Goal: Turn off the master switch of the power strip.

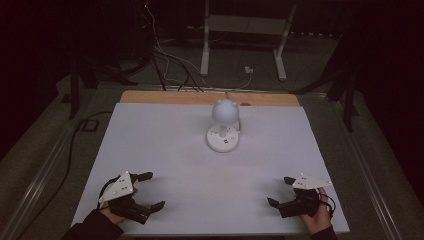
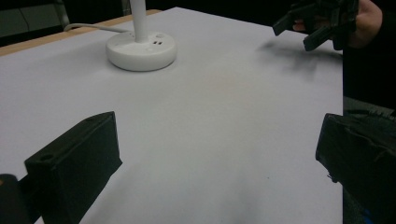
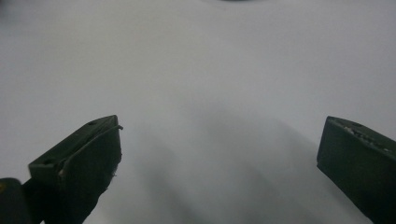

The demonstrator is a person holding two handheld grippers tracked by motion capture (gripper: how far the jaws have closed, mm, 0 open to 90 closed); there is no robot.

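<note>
A white desk lamp [image 1: 224,112] with a round head stands on its disc base [image 1: 223,138] toward the back middle of the white table [image 1: 165,150]; the base [image 2: 141,49] also appears in the left gripper view. My left gripper [image 1: 151,190] rests near the front left corner, open, nothing between its jaws [image 2: 219,154]. Near the front right corner my right gripper [image 1: 280,191] is open too, with bare table between its jaws [image 3: 219,158]. The right gripper [image 2: 310,25] is also seen far off in the left gripper view.
A wooden strip [image 1: 165,97] runs along the table's back edge. Cables [image 1: 170,65] and a metal stand [image 1: 205,45] lie on the dark floor behind. A white cord [image 2: 88,28] leads from the lamp base.
</note>
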